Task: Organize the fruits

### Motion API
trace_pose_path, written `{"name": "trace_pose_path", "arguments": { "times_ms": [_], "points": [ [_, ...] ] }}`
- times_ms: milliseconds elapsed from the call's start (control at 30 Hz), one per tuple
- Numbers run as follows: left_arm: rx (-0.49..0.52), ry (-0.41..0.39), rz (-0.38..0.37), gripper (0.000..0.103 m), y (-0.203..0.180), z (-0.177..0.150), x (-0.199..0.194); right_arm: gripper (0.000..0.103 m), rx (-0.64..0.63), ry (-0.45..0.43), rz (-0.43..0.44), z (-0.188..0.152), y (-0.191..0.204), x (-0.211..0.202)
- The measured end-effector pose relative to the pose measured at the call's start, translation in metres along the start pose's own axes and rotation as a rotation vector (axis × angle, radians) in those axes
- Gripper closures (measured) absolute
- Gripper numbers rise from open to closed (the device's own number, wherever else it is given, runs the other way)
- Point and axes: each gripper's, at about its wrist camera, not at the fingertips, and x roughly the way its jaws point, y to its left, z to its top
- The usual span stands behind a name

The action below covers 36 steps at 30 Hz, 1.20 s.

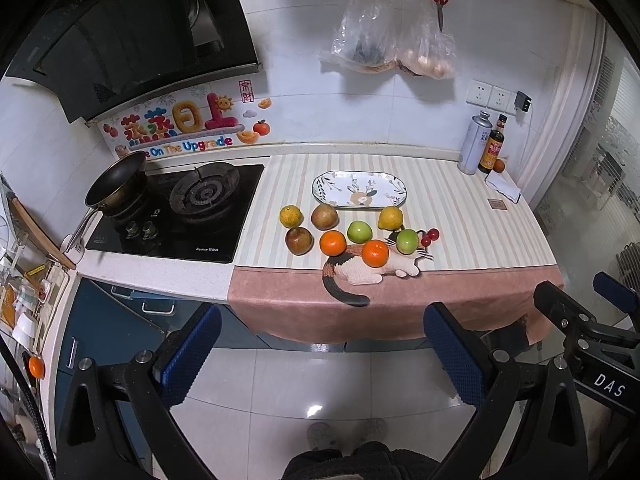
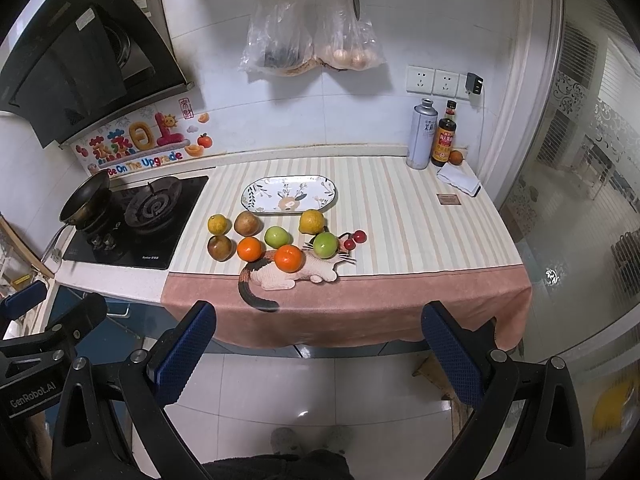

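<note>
**Both grippers wide open, short of the bench**

Blue-padded left gripper [image 1: 320, 354] and right gripper [image 2: 316, 350] hang spread and empty above the pale tiled floor [image 2: 280, 384] — neither touches anything. Fruit sits clustered on the striped cloth over the bench [image 2: 400, 208]: two bright orange tangerines [image 2: 289, 258], two green apples [image 2: 325, 245], brownish pears [image 2: 247, 223] — just in front of the empty oval patterned ceramic plate [image 2: 289, 194].

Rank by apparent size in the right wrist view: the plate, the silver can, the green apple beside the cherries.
1. plate
2. silver can
3. green apple
The can stands farther back, so its rank is less sure.
</note>
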Motion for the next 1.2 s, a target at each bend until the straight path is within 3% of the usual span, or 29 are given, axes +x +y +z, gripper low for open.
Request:
{"name": "trace_pose_path", "arguments": {
  "times_ms": [1200],
  "points": [
    [0.002, -0.012, -0.006, 0.0, 0.002, 0.012, 0.0, 0.0, 0.003, -0.004, -0.013, 0.012, 0.001, 0.0]
  ]
}}
